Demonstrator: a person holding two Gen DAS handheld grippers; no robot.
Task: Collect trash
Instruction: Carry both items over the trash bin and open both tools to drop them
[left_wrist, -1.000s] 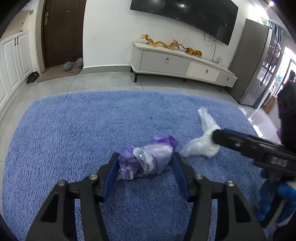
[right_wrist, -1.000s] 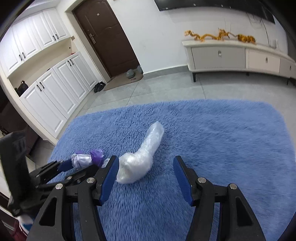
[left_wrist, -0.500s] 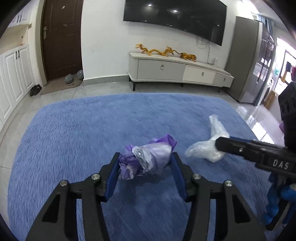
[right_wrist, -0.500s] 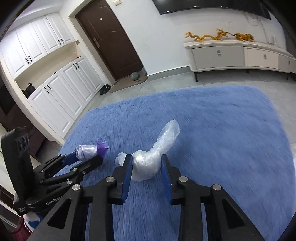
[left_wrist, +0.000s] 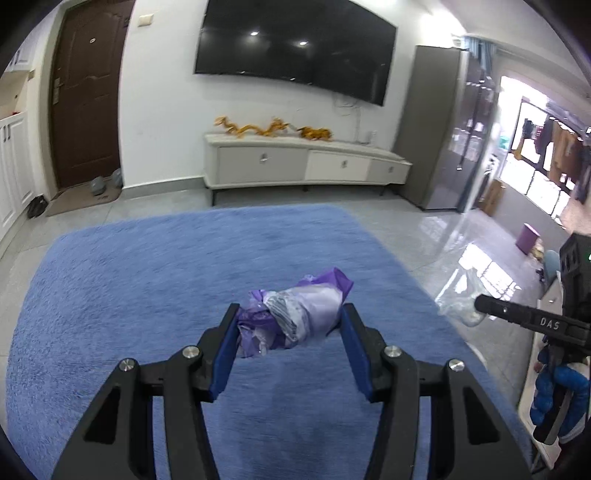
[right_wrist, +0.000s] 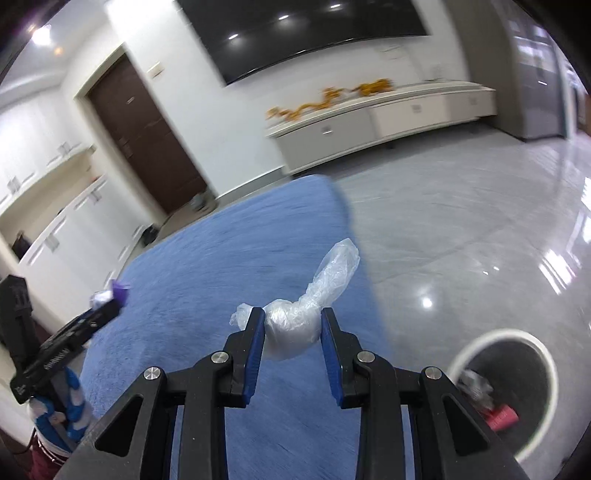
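My left gripper is shut on a crumpled purple plastic bag, held up above the blue rug. My right gripper is shut on a wad of clear plastic bag whose twisted tail sticks up past the fingertips. That clear bag also shows faintly at the right of the left wrist view, in front of the right gripper's black body. In the right wrist view the left gripper with the purple bag is at the far left. A white-rimmed trash bin stands at the lower right.
The bin holds some litter, including a red piece. Glossy grey tile floor lies right of the rug. A white TV cabinet and a dark door stand along the far wall, a grey cupboard to the right.
The right gripper closed on the clear bag and lifted it off the rug. Both grippers rose and swung right with their bags; the trash bin came into the right wrist view.
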